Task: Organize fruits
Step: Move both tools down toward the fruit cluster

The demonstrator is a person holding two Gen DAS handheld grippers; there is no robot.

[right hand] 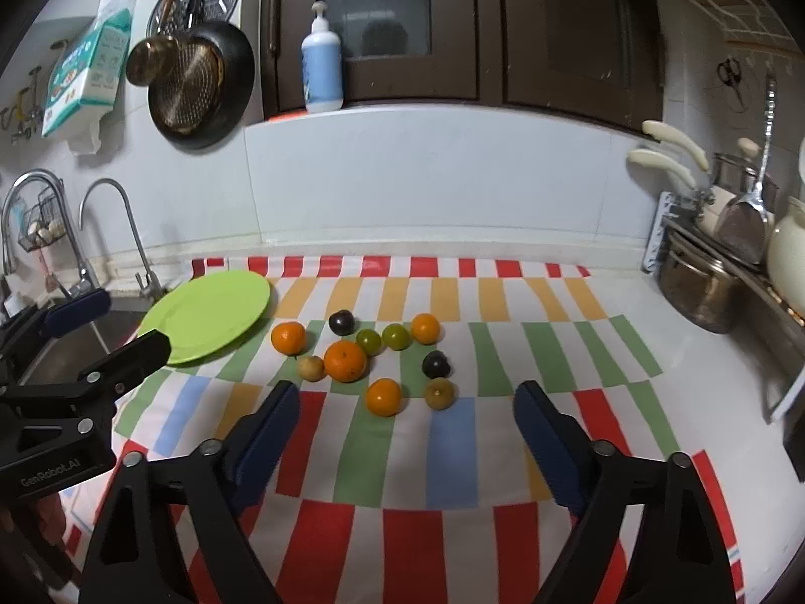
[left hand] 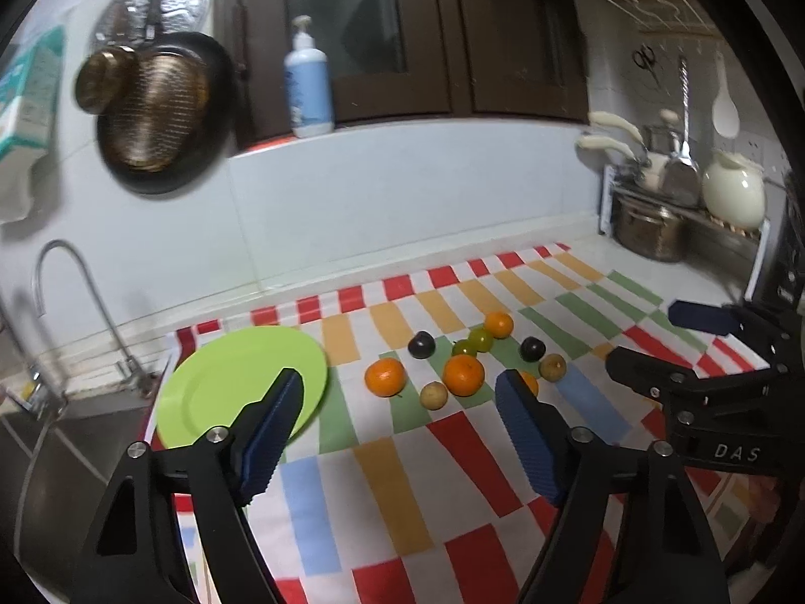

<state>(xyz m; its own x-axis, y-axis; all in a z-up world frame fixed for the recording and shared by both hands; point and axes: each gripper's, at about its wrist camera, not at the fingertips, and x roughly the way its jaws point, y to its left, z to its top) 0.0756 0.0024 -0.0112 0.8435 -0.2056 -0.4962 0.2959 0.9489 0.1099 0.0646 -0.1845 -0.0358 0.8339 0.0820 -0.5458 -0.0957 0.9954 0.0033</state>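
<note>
Several loose fruits lie on a checked cloth: oranges, two dark plums, two green fruits and two small brownish ones. A lime-green plate sits bare at the cloth's left edge. My right gripper is open just short of the fruits, nothing between its fingers. My left gripper is open too, one finger over the plate, the other near an orange. Each gripper shows in the other's view: the right gripper, the left gripper.
A sink with a faucet lies left of the plate. A steel pot and a dish rack stand at the back right. A pan hangs on the wall; a pump bottle stands on the sill.
</note>
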